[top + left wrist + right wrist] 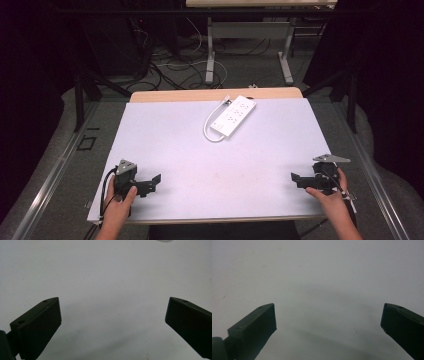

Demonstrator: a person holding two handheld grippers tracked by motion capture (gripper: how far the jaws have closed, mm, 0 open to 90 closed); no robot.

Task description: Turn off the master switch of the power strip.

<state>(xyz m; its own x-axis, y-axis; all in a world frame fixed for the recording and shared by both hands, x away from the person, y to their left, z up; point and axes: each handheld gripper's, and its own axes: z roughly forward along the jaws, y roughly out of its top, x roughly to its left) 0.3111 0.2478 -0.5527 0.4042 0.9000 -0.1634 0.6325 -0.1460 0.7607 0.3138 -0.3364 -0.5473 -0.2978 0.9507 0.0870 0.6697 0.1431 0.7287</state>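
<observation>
- Power strip (233,116), white, lies flat at the far middle of the desk (170,145), set on a diagonal; its white cable loops along its left side
- Left gripper (152,183) rests at the near left of the desk, held by the left hand (118,207); jaws spread wide, nothing between them, bare desk surface seen past them in the left gripper view (112,322)
- Right gripper (298,179) rests at the near right, held by the right hand (332,200); jaws likewise released and empty (328,325)
- Power strip sits well apart from both grippers, farther back and between them
- Grippers point toward each other across the desk
</observation>
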